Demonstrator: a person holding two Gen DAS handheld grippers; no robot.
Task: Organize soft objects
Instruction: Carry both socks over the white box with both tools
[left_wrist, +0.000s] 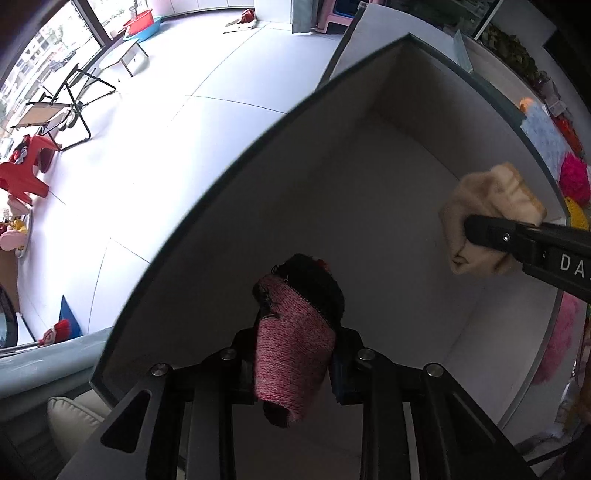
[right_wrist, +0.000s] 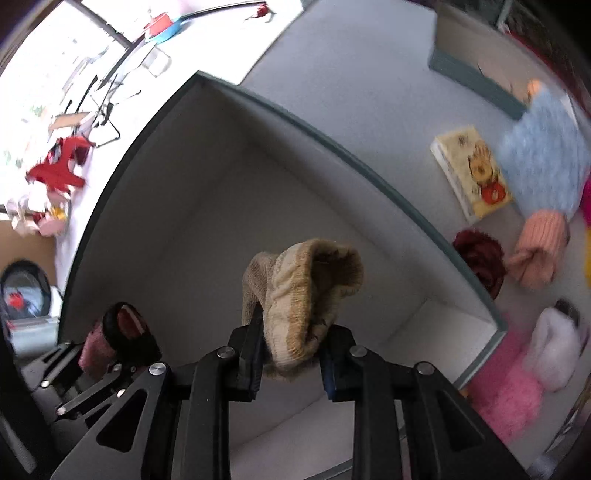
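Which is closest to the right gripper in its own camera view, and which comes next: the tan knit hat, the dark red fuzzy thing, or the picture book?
1. Tan knit hat: clamped in the right gripper, over the box.
2. Dark red fuzzy thing: on the table just outside the box's right wall.
3. Picture book: farther back on the table, upper right.

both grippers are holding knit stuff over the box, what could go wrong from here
1. The left gripper pinches the pink and black knit piece near one end; most of it hangs free, so it might slip early.
2. The right gripper holds the beige knit hat close to the other over the grey box; they could bump.
3. A drop near the wall might snag the rim.
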